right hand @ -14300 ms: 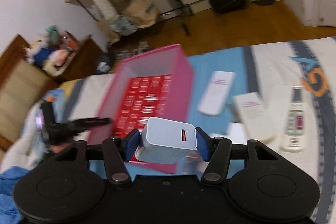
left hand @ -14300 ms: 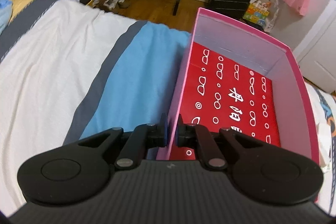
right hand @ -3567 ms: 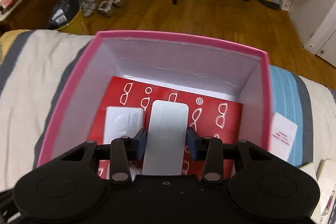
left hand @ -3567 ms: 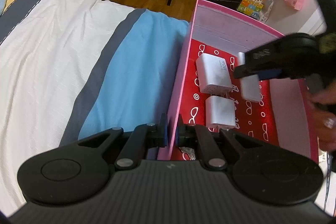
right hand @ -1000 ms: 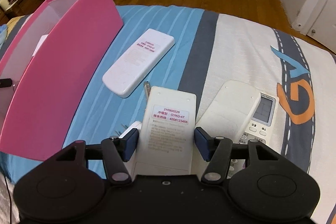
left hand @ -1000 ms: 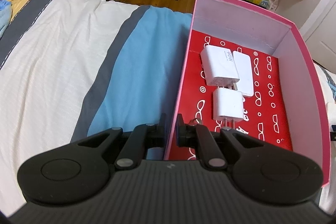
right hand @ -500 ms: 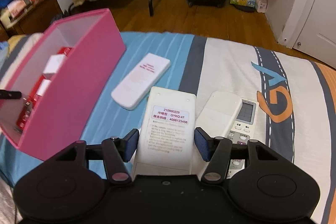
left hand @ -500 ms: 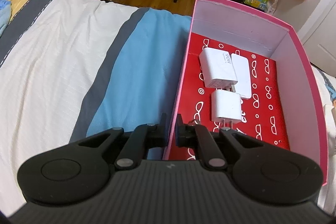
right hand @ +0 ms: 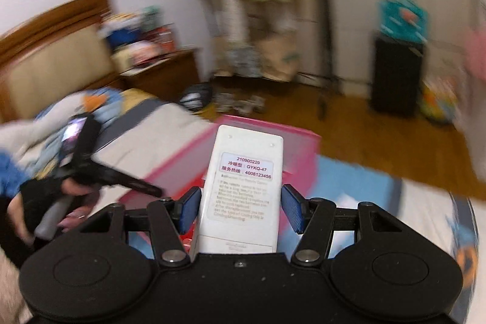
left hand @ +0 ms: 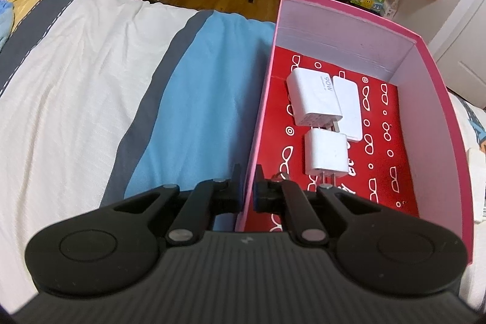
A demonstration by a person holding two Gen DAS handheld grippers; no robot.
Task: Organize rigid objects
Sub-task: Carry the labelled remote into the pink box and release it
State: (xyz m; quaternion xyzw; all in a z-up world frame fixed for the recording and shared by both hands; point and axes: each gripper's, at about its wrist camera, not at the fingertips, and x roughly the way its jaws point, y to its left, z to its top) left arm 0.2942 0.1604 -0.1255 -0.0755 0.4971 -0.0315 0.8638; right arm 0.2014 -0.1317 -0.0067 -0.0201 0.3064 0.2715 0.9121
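My left gripper [left hand: 249,187] clamps the pink box's [left hand: 437,99] near-left wall to steady it. My right gripper [right hand: 241,207] carries the white remote [right hand: 243,187] above the box's near end, probably; that view is blurred.

My left feed is sharp and evenly lit, soft indoor light, no hard shadows on the bedspread [left hand: 91,75]. The pink box [left hand: 431,99] reads clean, its inside wall a bit washed out. Straight lines bow toward the edges and the corners go black. My right feed is smeared with motion blur: the room behind is streaky, only the white remote [right hand: 243,187] stays crisp, its label legible.
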